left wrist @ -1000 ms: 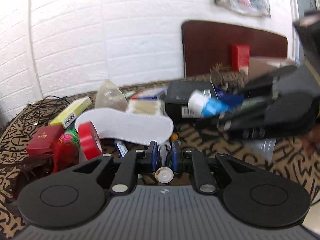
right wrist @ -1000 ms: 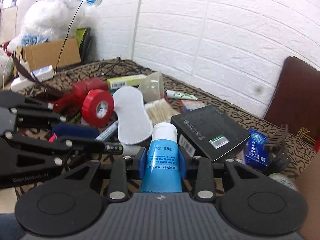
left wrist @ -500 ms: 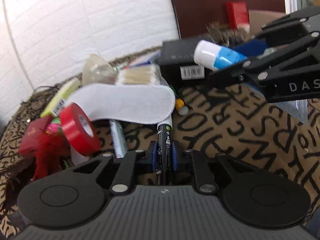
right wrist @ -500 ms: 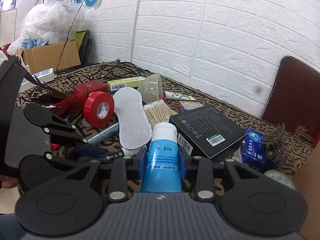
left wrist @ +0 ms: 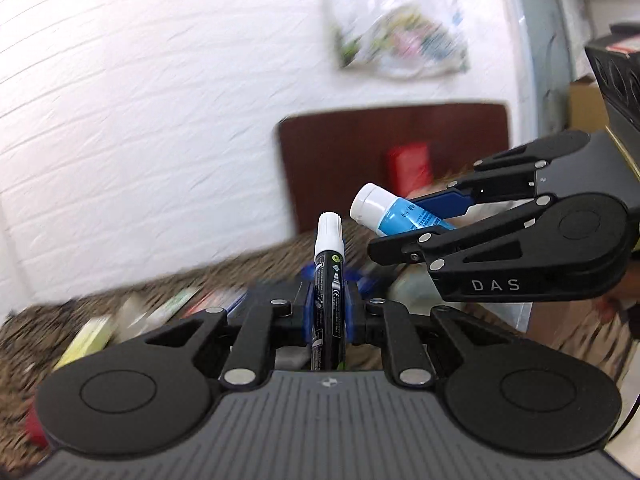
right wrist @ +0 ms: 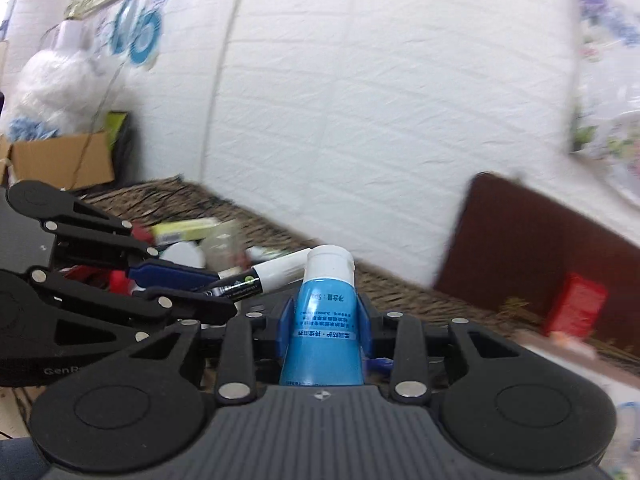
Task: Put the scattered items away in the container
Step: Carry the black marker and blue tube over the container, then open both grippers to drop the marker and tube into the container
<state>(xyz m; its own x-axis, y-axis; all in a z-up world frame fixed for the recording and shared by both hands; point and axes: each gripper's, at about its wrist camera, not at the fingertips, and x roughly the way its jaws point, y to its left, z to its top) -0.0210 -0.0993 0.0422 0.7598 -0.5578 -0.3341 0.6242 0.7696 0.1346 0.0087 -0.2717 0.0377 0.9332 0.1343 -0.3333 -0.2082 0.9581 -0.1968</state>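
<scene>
My left gripper (left wrist: pixel 328 304) is shut on a black marker with a white cap (left wrist: pixel 329 264), which points up and away from the camera. My right gripper (right wrist: pixel 325 312) is shut on a blue tube with a white cap (right wrist: pixel 325 320). Both are lifted above the patterned table. In the left wrist view the right gripper (left wrist: pixel 412 224) hangs to the right with the blue tube (left wrist: pixel 394 212) in it. From the right wrist view the left gripper (right wrist: pixel 208 280) shows at the left, the marker (right wrist: pixel 260 278) sticking out of it. No container is in view.
Blurred loose items lie on the patterned cloth (left wrist: pixel 120 312), among them a yellow-green box (right wrist: pixel 188 228) and a clear cup (right wrist: pixel 220 248). A brown chair back (left wrist: pixel 392 160) and a red box (right wrist: pixel 576 304) stand by the white brick wall. A cardboard box (right wrist: pixel 60 164) sits far left.
Both grippers have risen and tilted up from the table, carrying the marker and the blue tube. The scattered items have dropped low in both views, and the wall now fills them.
</scene>
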